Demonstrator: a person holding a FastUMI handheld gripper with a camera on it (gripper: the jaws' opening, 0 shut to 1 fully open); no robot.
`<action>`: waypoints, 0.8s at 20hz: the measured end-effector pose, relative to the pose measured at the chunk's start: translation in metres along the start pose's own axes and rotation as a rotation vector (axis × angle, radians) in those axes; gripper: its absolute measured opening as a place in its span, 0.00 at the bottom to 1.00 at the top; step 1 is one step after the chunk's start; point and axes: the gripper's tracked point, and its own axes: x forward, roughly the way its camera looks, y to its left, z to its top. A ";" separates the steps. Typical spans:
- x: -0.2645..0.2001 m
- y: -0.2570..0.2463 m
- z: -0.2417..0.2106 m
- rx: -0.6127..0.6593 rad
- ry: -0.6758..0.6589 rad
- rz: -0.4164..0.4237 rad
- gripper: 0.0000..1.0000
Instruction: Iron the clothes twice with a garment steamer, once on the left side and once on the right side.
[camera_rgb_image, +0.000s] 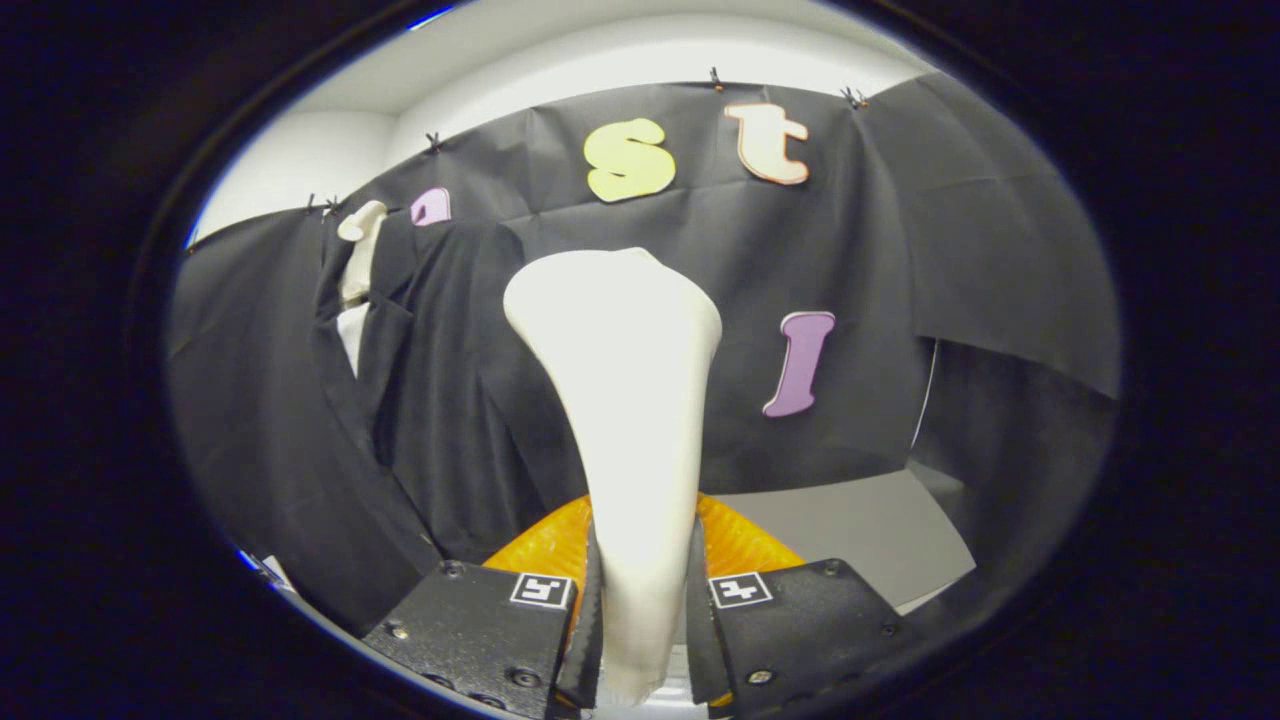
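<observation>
Gripper view: the gripper (640, 620) clamps both fingers on the cream plastic garment steamer (625, 400), head upright. A dark jacket (440, 400) hangs far left, apart from it; grey floor (860, 530) lies open right.

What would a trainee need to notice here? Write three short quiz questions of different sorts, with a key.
1. True or false: the gripper is shut on the white garment steamer.
2. Multiple choice: the dark jacket hangs (A) beyond the steamer, on the side of the left finger, (B) between the fingers, (C) flat on the grey surface.
3. Fill in: the steamer's wide head points ____, away from the fingers.

Key:
1. True; both fingers press on its narrow handle.
2. A; the jacket hangs against the black cloth wall, with a pale collar at its top.
3. Up; the head is apart from the jacket, not yet on the cloth.
</observation>
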 end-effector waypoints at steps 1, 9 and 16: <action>-0.011 0.005 0.003 -0.006 -0.016 -0.008 0.37; -0.055 0.057 0.014 -0.103 -0.119 -0.102 0.37; -0.011 0.124 0.022 -0.153 -0.118 -0.139 0.37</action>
